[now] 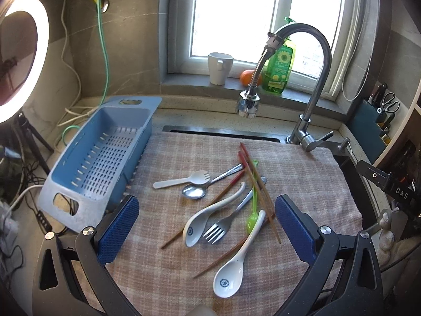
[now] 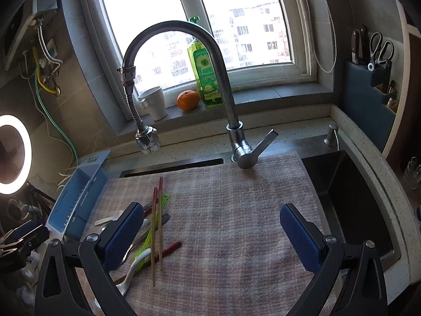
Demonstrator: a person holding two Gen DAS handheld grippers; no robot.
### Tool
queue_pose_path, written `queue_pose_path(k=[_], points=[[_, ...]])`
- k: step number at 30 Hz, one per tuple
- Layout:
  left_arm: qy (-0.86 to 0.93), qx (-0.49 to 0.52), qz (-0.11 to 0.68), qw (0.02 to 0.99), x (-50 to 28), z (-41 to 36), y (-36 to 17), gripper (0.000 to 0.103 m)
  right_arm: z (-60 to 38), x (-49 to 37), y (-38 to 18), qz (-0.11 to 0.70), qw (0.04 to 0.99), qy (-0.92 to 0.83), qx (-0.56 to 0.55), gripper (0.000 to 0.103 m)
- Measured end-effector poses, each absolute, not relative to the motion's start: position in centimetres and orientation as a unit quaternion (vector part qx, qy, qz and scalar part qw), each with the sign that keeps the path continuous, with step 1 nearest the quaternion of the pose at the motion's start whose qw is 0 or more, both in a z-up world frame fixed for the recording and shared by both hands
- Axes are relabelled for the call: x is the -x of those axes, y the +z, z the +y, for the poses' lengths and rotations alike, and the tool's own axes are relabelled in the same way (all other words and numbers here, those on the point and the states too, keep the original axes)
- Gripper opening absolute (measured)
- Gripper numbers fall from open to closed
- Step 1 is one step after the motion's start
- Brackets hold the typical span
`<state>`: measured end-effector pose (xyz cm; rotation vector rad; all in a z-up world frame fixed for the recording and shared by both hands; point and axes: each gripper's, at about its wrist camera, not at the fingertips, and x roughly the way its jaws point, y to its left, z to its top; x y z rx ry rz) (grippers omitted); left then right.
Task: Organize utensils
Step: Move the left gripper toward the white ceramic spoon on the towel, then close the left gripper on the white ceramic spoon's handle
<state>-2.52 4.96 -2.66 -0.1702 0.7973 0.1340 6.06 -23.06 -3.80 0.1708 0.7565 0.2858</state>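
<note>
Both tongs wide apart and empty: left gripper (image 1: 206, 227) hanging above the pile of utensils, right gripper (image 2: 211, 237) over the bare cloth to the right of the pile. Nothing clamped in either.

Utensils lying in a loose heap on the checked cloth (image 1: 302, 173), just right of the blue basket (image 1: 105, 155): two white ceramic spoons (image 1: 231, 260), a metal fork (image 1: 223, 226), a metal spoon (image 1: 196, 191), a small white plastic spork (image 1: 184, 180), a green plastic spoon (image 1: 254, 205) and several chopsticks (image 1: 259, 189) crossed over all of it. Basket empty, so probably nothing sorted yet.

Main risk: the crossing. Lifting one piece likely to drag a chopstick or tip the fork lying against the ceramic spoon. Smooth rounded ceramic handles likely to slip between the pads. Thin chopsticks lying flat on soft cloth, hard to pinch without catching the fabric and pulling the whole heap. Open part of the sink (image 2: 350, 197) far right of the basket: a rolling chopstick could fall in.

Cloth spread over the sink, faucet (image 2: 184, 60) behind it. Beyond the basket, a windowsill with a mug (image 1: 219, 67), an orange (image 2: 188, 100) and a green soap bottle (image 2: 206, 76). Ring lamp (image 1: 25, 55) left of the basket.
</note>
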Motion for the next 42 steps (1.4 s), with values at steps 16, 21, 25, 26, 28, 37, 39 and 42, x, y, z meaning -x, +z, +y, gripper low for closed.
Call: queue_pose_path(k=[16,21,25,26,28,37,39,42], points=[[0.041,0.098,0.452,0.886,8.0,2.9,-8.3,0.088,-17.4,-5.4,-8.4,0.494,0.796,0.328,-0.122,0.073],[0.008,0.091,0.473,0.877,8.5,2.2,-10.4,0.079,-14.7,-5.8,-10.9,0.558,0.722,0.373,-0.165,0.055],[-0.009,0.096,0.478,0.873,8.3,2.2,-11.7,0.071,-12.8,-5.8,-12.7,0.59,0.689,0.382,-0.178,0.045],[-0.013,0.097,0.476,0.874,8.2,2.2,-11.9,0.07,-12.4,-5.7,-13.0,0.593,0.688,0.381,-0.172,0.042],[-0.019,0.094,0.476,0.874,8.0,2.2,-12.4,0.064,-11.6,-5.7,-13.7,0.601,0.685,0.377,-0.167,0.039],[-0.041,0.081,0.486,0.869,7.3,2.2,-13.9,0.055,-10.2,-6.3,-15.9,0.632,0.669,0.347,-0.181,0.028],[-0.046,0.08,0.486,0.869,7.4,2.2,-13.9,0.055,-10.0,-6.4,-16.1,0.636,0.668,0.341,-0.18,0.028],[-0.049,0.079,0.488,0.868,7.1,2.1,-14.2,0.055,-9.7,-6.4,-16.4,0.64,0.671,0.332,-0.172,0.028]])
